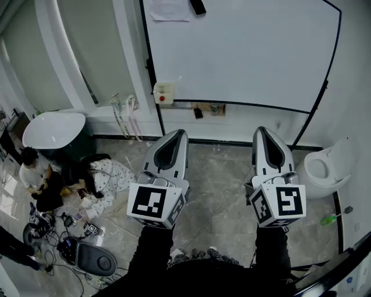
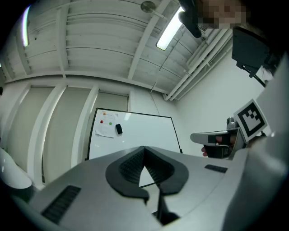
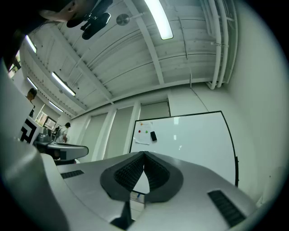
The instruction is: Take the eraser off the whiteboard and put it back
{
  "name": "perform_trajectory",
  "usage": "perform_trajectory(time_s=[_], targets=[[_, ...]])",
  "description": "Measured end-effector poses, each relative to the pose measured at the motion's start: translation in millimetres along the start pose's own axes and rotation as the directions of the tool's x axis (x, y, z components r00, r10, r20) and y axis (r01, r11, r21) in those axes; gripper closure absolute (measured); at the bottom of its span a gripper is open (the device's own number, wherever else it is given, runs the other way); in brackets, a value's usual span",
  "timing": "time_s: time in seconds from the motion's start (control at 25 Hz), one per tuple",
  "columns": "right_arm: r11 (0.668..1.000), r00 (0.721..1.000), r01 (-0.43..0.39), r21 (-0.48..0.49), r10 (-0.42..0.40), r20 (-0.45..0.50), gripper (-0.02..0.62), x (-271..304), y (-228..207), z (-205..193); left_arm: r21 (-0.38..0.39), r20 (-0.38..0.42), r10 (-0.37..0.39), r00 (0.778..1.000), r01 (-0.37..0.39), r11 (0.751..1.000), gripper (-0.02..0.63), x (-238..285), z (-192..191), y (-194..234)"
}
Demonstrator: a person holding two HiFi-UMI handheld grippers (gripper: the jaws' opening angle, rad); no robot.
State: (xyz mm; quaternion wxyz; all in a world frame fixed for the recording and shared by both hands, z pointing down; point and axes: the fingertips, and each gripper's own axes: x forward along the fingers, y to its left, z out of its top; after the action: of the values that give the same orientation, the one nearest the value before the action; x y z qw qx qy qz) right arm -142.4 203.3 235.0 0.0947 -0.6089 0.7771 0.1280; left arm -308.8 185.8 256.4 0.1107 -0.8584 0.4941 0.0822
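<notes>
Head view: left gripper (image 1: 181, 133) and right gripper (image 1: 261, 130) side by side, noses aimed at the whiteboard (image 1: 243, 52), both well apart from it. Read from each gripper's own view, both with jaws pressed together, ribbed pads meeting at the tip, nothing pinched between them

Eraser (image 1: 197, 6) stuck flat on the board face near its top edge, toward 11 o'clock of the board, just at 3 o'clock of a paper sheet (image 1: 169, 10) carrying a red magnet (image 3: 139, 131) and a green magnet (image 3: 146, 131). Small, dark, oblong, long axis roughly up and down. Nothing touching it

Judged by looks: light, most likely a hard plastic shell over a felt face, clinging by a magnetic back — so probably a short tug of resistance, then a sudden release. Shell likely smooth and a little slippery against the pads; not fragile, no harm from a firm squeeze. Best taken across the narrow width, pads on the two long sides at 9 and 3 o'clock, near mid-length to stop it pivoting. Better tipped off one edge than dragged — less chance of sliding along the board or nudging the sheet. Jaws to be spread first; for the return, back face held square to the board and allowed to seat before letting go
</notes>
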Motion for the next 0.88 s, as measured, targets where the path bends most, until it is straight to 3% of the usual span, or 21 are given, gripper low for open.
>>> perform_trajectory(time_s=[0.36,0.56,0.88], targets=[[0.998,0.998,0.063,0.009,-0.063,-0.024,0.586,3.9,17.1,-15.8,-0.002,-0.035,-0.047,0.998,0.047,0.999,0.6,-6.9,-17.8,22.7],[0.999,0.999,0.048,-0.02,-0.048,-0.002,0.586,15.4,30.5,-10.8,-0.009,-0.033,-0.052,0.998,0.052,0.999,0.6,5.6,-23.1,37.2],[0.999,0.999,0.041,0.001,-0.041,-0.021,0.586,53.8,-2.7,-38.3,-0.006,-0.034,-0.029,0.999,0.029,1.0,0.6,52.8,-39.7,44.8]])
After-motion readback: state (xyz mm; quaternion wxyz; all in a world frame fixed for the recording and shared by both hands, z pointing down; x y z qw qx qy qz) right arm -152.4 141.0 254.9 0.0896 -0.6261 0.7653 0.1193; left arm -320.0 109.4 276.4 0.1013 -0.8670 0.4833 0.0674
